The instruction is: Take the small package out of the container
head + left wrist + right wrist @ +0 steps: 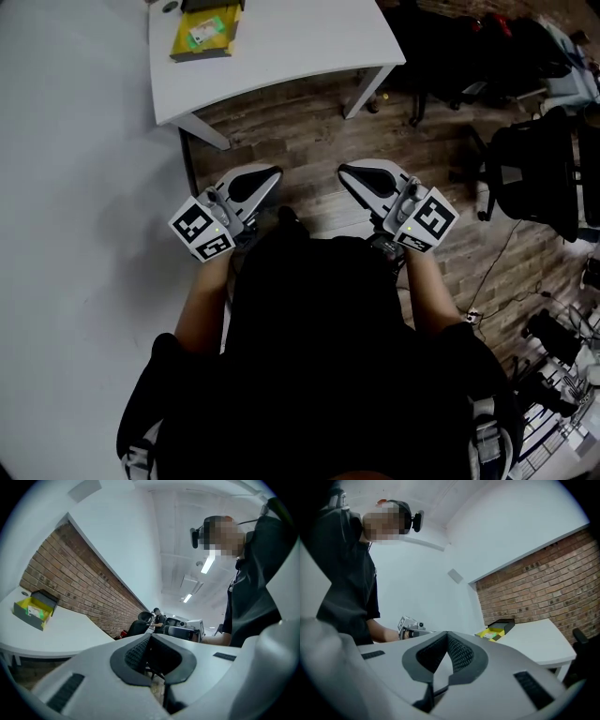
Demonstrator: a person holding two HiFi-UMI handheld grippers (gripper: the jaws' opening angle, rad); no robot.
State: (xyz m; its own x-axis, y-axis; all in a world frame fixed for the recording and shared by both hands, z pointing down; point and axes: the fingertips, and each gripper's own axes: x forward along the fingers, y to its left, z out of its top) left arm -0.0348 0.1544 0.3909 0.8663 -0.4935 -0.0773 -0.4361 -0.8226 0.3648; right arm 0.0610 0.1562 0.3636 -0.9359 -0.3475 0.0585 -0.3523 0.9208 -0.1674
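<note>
left gripper (pixel 265 175) closed, empty | right gripper (pixel 353 172) closed, empty | both well apart from surface (pixel 300 47) | small package (pixel 203 35) lies in container (pixel 184 49) | removal not yet begun

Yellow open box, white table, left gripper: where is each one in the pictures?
yellow open box (pixel 199 54): head view, its near yellow wall.
white table (pixel 300 42): head view, bare top.
left gripper (pixel 270 175): head view, its jaw tips.
</note>
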